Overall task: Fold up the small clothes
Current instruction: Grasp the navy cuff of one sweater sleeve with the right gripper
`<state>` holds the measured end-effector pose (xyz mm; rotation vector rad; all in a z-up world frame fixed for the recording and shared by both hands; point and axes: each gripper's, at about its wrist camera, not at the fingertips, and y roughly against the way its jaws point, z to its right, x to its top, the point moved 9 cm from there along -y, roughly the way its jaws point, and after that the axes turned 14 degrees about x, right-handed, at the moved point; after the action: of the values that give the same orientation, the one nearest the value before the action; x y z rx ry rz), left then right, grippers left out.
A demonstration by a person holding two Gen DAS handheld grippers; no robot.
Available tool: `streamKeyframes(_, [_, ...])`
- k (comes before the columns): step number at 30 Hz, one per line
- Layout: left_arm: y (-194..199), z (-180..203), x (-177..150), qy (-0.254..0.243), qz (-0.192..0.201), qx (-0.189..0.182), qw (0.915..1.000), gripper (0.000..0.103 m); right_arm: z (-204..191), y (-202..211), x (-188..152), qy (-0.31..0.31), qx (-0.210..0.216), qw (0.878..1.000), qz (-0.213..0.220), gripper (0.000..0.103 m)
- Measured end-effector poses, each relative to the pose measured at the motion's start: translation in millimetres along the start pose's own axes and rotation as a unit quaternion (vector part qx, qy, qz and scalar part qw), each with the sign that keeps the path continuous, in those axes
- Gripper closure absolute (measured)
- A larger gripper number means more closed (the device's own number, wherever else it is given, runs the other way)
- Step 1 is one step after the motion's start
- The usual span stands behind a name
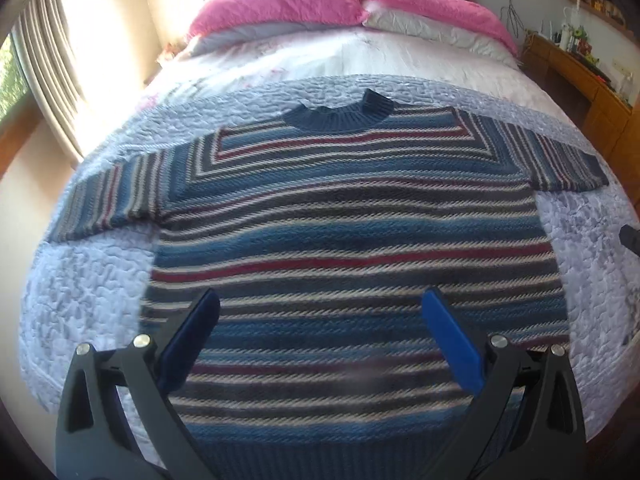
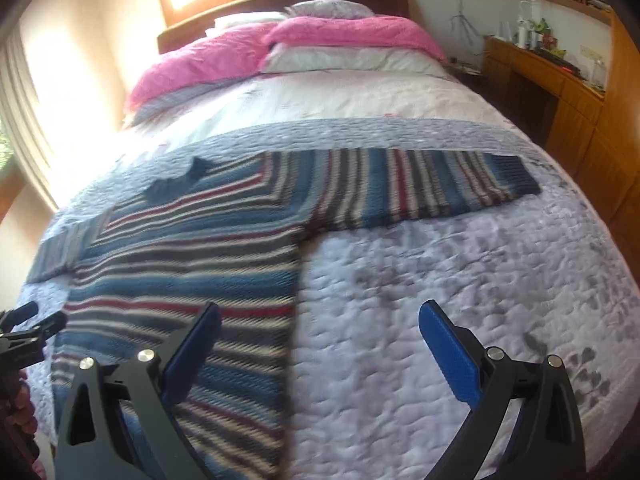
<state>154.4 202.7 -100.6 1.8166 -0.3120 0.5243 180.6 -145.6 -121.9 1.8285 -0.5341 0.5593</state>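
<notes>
Striped sweater (image 1: 352, 240) lies flat on the lavender quilt (image 1: 80, 288), sleeves out. Left gripper (image 1: 320, 320) hovers over its hem, right gripper (image 2: 320, 332) beside its edge, both spread wide, empty. Pink pillows (image 1: 288, 4) lie beyond.

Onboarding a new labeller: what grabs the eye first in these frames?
The striped knit sweater spread flat on the lilac quilt, both sleeves out sideways, collar toward the headboard. Behind it, bright pink pillows lie at the head of the bed. Both the left gripper and the right gripper are open above the bed, holding nothing.
</notes>
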Motion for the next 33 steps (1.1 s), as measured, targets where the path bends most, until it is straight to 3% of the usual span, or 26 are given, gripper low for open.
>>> streamKeyframes(2, [-13,22,22,0.016,-0.006,-0.013,0.9998,0.003,45,-10,26,-0.013,-0.015,1.0,-0.006,0.004])
streamKeyframes(7, [-29,80,83,0.007,0.037,0.028,0.9989,0.003,152,-52,83,-0.04,-0.029,0.997,-0.06,0.004])
streamKeyframes(12, [-49,142,121,-0.005,0.03,0.013,0.9995,0.003,236,-88,113,-0.042,-0.064,0.992,-0.105,0.004])
streamKeyframes(14, [-58,161,130,-0.007,0.027,0.013,0.9995,0.003,265,-98,122,-0.052,-0.064,0.99,-0.115,0.004])
streamKeyframes(17, [-71,180,138,-0.006,0.015,0.003,0.9999,0.003,309,-109,132,-0.06,-0.101,0.985,-0.124,0.004])
streamKeyframes(22, [-92,190,143,-0.002,0.004,0.006,1.0,0.003,361,-129,128,-0.099,-0.091,0.979,-0.152,0.004])
streamKeyframes(25, [-105,189,145,0.003,-0.004,0.014,0.9999,0.003,370,-136,122,-0.122,-0.06,0.979,-0.151,0.005])
streamKeyframes(28, [-113,186,148,-0.001,-0.005,0.026,0.9996,0.003,376,-134,120,-0.131,-0.047,0.981,-0.136,0.018])
streamKeyframes(32, [-117,179,146,-0.002,-0.005,0.037,0.9993,0.003,377,-128,121,-0.14,-0.03,0.983,-0.117,0.057])
streamKeyframes(33, [-118,177,146,-0.002,-0.007,0.037,0.9993,0.003,374,-126,122,-0.138,-0.029,0.984,-0.114,0.06])
